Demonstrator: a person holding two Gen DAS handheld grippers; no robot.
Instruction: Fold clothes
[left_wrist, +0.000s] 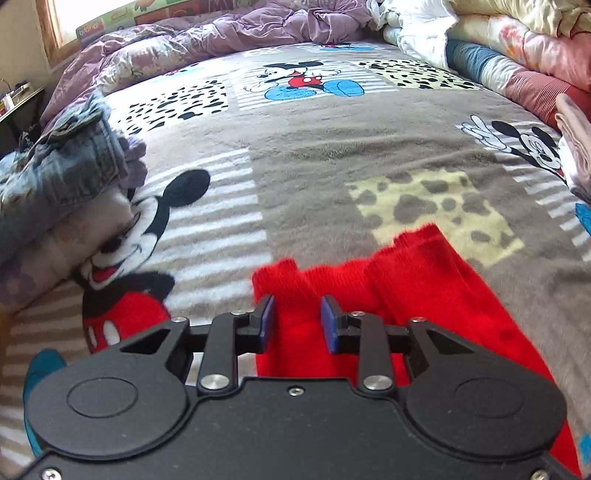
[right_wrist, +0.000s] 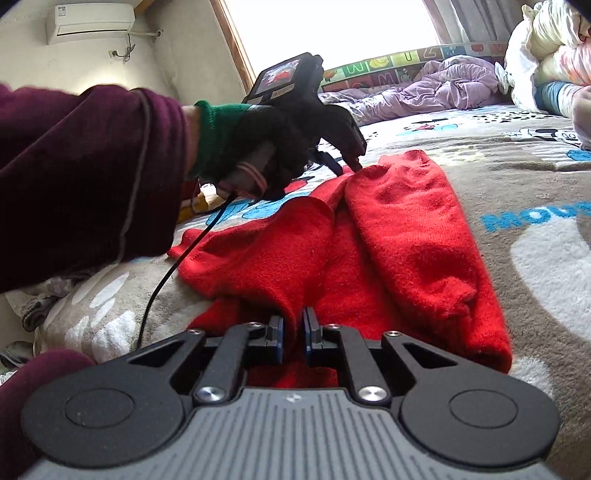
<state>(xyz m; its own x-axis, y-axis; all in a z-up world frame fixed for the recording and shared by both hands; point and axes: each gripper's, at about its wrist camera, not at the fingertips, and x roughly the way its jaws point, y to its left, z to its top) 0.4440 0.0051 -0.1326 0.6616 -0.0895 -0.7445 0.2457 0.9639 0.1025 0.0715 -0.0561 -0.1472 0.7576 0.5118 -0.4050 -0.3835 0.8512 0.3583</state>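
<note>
I have the red knit garment (right_wrist: 399, 240) lying on the cartoon-print blanket (left_wrist: 314, 140), bunched into long folds that run from the lower centre of the right wrist view up toward the middle of the frame. My right gripper (right_wrist: 293, 338) sits at the bottom centre of that view with its jaws drawn nearly together, and a ridge of the red knit is pinched between the blue pads. In the same view my left hand (right_wrist: 258, 147), in a dark glove with a green cuff, shows in the upper left, a maroon sleeve (right_wrist: 85, 177) behind it; it holds the other tool with its tips down at the far edge of the red cloth. A black cable (right_wrist: 166, 273) trails from it across the blanket.

From the left wrist view, my left gripper (left_wrist: 297, 323) is at the lower centre with its jaws part closed and red fabric between them; I cannot tell whether the pads actually press on it. A pile of denim (left_wrist: 62, 166) lies at the left edge, and a lilac quilt (left_wrist: 229, 33) is rumpled along the top
</note>
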